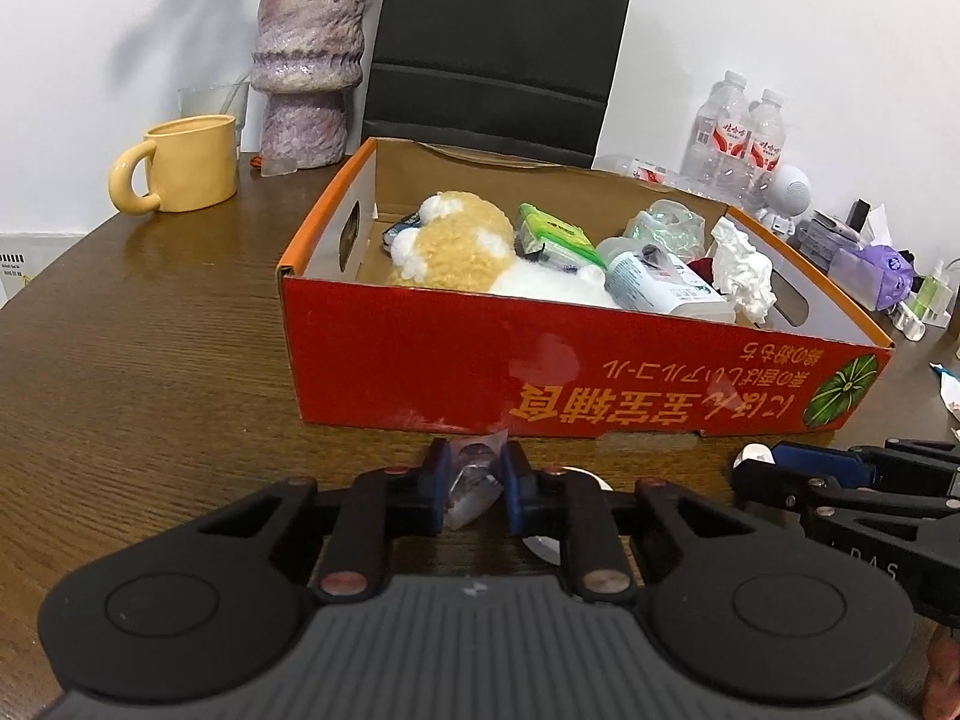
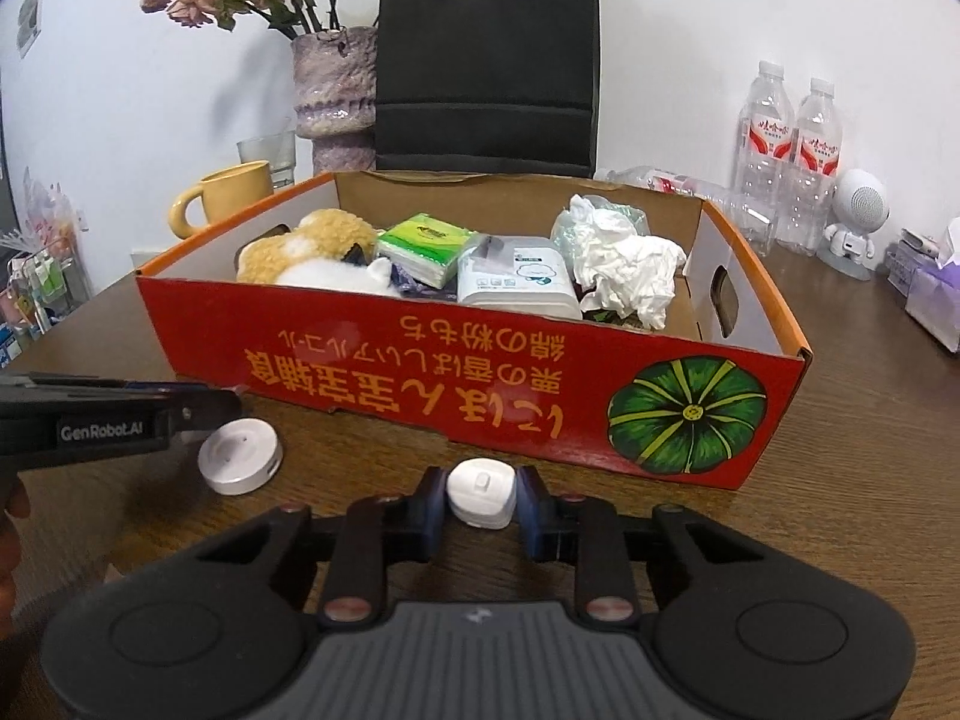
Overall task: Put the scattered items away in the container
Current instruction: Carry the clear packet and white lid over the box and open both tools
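A red cardboard box (image 1: pixel 480 354) (image 2: pixel 360 330) stands on the brown table, holding a plush toy (image 2: pixel 318 246), a green tissue pack (image 2: pixel 426 246), a wipes pack (image 2: pixel 516 276) and crumpled white paper (image 2: pixel 624 264). Just in front of the box, my left gripper (image 1: pixel 477 462) is shut on a crumpled clear plastic wrapper (image 1: pixel 474 486). To its right, my right gripper (image 2: pixel 481 480) is shut on a small white rounded-square device (image 2: pixel 480 495), low over the table. A white round puck (image 2: pixel 240 457) lies on the table beside the left gripper (image 2: pixel 225 405).
A yellow mug (image 1: pixel 180 165), a purple vase (image 1: pixel 309 60) and a black bag (image 1: pixel 498 42) stand behind the box. Water bottles (image 1: pixel 741 132), a white robot figure (image 1: pixel 786 192) and small clutter (image 1: pixel 870 258) crowd the back right. A white scrap (image 1: pixel 951 390) lies at the right edge.
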